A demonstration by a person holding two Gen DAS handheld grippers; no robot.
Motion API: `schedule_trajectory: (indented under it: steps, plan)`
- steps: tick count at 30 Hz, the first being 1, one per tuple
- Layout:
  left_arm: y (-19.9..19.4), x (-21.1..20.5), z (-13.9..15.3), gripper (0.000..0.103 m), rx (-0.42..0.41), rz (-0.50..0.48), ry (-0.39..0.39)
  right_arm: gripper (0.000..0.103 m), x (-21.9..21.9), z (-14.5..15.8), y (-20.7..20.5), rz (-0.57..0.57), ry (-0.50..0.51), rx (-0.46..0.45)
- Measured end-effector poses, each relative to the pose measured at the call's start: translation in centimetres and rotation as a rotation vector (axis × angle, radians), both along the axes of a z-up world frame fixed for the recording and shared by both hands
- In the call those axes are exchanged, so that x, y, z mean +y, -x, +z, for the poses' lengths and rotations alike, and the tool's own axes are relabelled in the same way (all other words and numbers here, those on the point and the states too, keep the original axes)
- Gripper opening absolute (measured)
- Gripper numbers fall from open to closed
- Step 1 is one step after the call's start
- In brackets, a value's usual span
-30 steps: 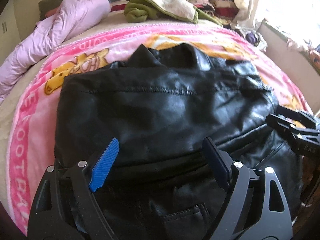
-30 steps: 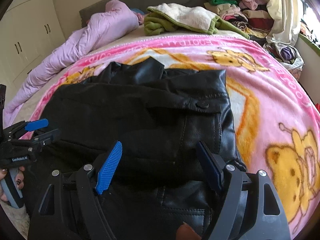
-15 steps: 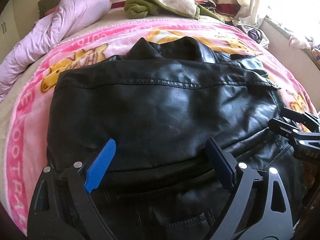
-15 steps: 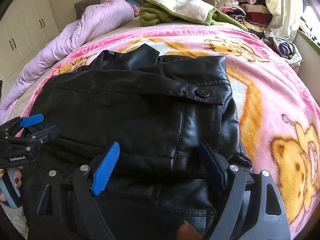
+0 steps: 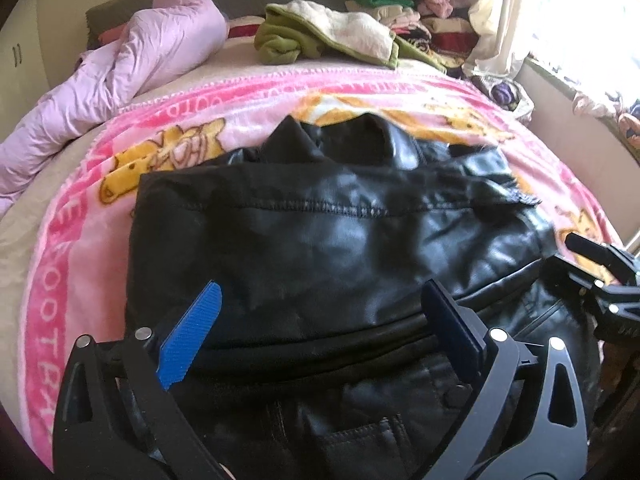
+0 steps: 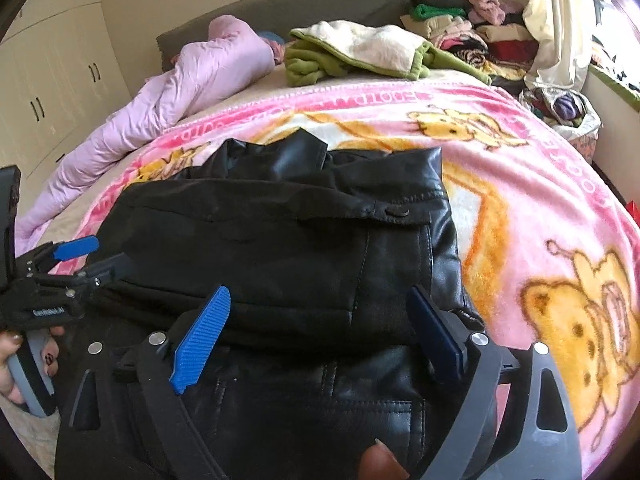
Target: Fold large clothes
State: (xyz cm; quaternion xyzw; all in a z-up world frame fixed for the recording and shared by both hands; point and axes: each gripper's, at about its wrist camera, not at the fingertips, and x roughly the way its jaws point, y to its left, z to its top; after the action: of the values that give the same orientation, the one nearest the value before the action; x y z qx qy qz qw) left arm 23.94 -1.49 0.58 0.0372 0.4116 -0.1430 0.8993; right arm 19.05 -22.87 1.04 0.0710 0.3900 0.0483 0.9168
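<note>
Lying on bed: a black leather jacket (image 5: 340, 240) (image 6: 288, 248), folded into a bulky rectangular bundle, resting on the pink blanket (image 5: 76, 264) (image 6: 540, 208), nearer its front edge.
Jacket surface: glossy, creased leather with a stitched seam across the upper fold; a snap-buttoned flap (image 6: 400, 213) sits at its right shoulder area, and the collar points stick up at the far edge.
Left gripper (image 5: 324, 328) (image 6: 90, 256): fingers spread wide, hovering over the near fold of the jacket; one ribbed bright-blue pad (image 5: 192, 340) faces the camera, the other shows as a dark blue slab. Nothing is pinched between them.
Right gripper (image 6: 320, 328) (image 5: 588, 256): likewise spread apart above the jacket's near right portion, black plastic frame with round metal rivets, holding nothing.
Blanket: fleecy, plush, printed with yellow cartoon bears and pink lettering.
Lilac quilt (image 5: 132, 64) (image 6: 192, 80): puffy, crinkled, bunched along the far left.
Green fleece garment (image 5: 320, 36) (image 6: 360, 52): cream fuzzy lining, heaped near the headboard.
Clothes pile (image 5: 420, 20) (image 6: 472, 28): stacked mixed fabrics in the far right corner.
</note>
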Motion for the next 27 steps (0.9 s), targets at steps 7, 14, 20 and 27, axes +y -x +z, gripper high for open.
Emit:
schedule_trajectory:
  steps: [7,14,20,27]
  plan:
    - [0.9,0.4,1.6,0.094,-0.036,0.018,0.013,0.094,0.4,1.3,1.3,0.006,0.002,-0.042]
    - [2.2,0.3,2.7,0.094,-0.084,0.027,-0.006,0.095,0.5,2.8,3.2,0.01,-0.001,-0.086]
    - [5.0,0.3,3.5,0.094,-0.132,0.023,-0.009,0.096,0.0,3.7,4.7,0.008,-0.017,-0.106]
    - [8.8,1.1,4.1,0.094,-0.186,0.046,-0.001,0.096,0.1,4.0,6.6,0.012,-0.011,-0.119]
